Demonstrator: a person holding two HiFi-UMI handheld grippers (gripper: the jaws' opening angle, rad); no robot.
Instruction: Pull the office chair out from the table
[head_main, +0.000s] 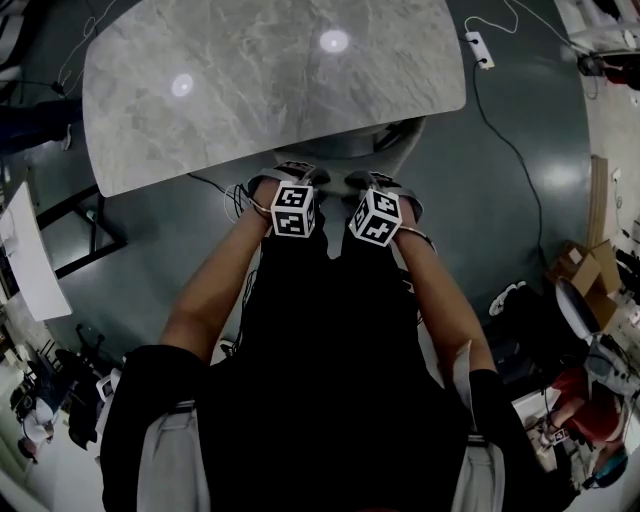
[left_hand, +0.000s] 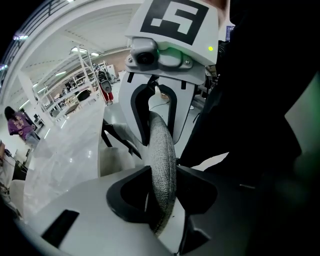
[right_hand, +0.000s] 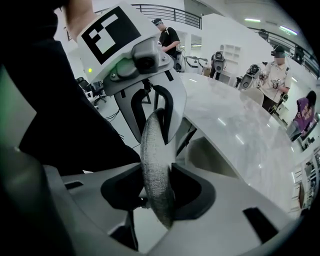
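Left gripper view: the left gripper (left_hand: 162, 189) was clenched on the grey woven top rim of the office chair (left_hand: 163, 145), one dark pad pressing on each side of the rim. The rim ran upward from those jaws to the right gripper (left_hand: 156, 107), which straddled it further along.

Right gripper view: the right gripper (right_hand: 157, 192) was likewise clenched on the same rim (right_hand: 154, 150), with the marble table (right_hand: 240, 130) spreading to its right.

Head view: both grippers, left (head_main: 290, 178) and right (head_main: 378, 182), stood side by side, near each other, just off the middle of the table's (head_main: 270, 90) near edge. Both pointed steeply down, their marker cubes facing the camera. The chair's back therefore lay close against that near edge; its seat was hidden beneath the person's forearms and dark clothing. A power strip (head_main: 480, 48) lay on the floor beyond the table's far right corner.
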